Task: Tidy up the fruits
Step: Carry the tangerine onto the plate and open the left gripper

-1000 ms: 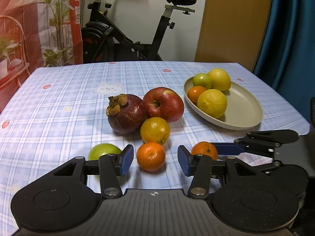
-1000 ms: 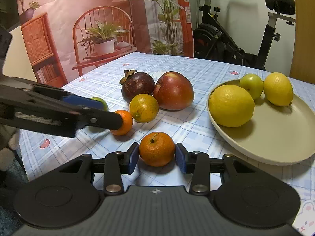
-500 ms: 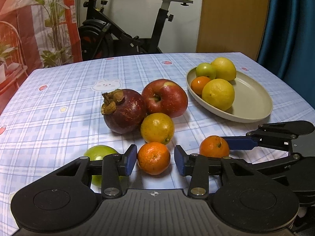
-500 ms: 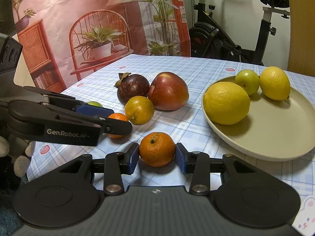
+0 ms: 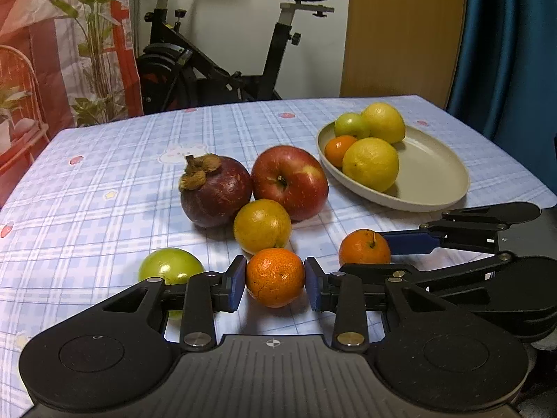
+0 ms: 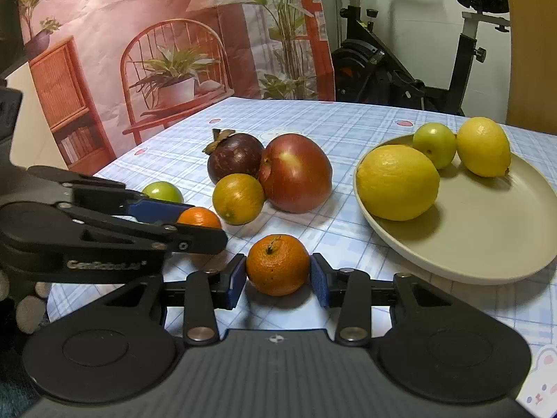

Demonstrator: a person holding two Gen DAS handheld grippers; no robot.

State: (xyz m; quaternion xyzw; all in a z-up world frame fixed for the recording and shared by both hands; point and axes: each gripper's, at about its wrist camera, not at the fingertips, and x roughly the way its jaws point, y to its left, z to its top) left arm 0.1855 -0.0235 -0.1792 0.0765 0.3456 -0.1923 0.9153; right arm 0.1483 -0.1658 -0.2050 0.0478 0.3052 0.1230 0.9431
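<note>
So the plate (image 5: 435,188) already had four fruits on it: two lemons, a small green one and a little orange tucked behind the nearer lemon (image 5: 370,163). That part looked done to me. Left out on the checked tablecloth (image 5: 104,202) were six more: the mangosteen (image 5: 216,191), the red apple (image 5: 290,181) touching it, a yellowish orange (image 5: 261,226) just in front of those two, a green fruit (image 5: 170,266) off to the side, and two mandarins near the table edge. I'd call it less than half finished.

Both mandarins were spoken for. The left gripper (image 5: 275,280) had its blue pads pinched onto the left mandarin (image 5: 275,277), one pad on each side. Its jaws had just been closing, and the fruit sat right between them, with both pads meeting the peel. The right gripper (image 6: 276,275) was clamped the same way on the right mandarin (image 6: 277,264), stem up, pads pressed to both flanks.

Neither fruit looked lifted; each seemed to sit on the cloth with its shadow right under it. The two grippers were close together, the left one's finger almost crossing in front of the right's. My guess is whoever moves first should go up before sideways, since the yellowish orange sat just beside the left mandarin.
</note>
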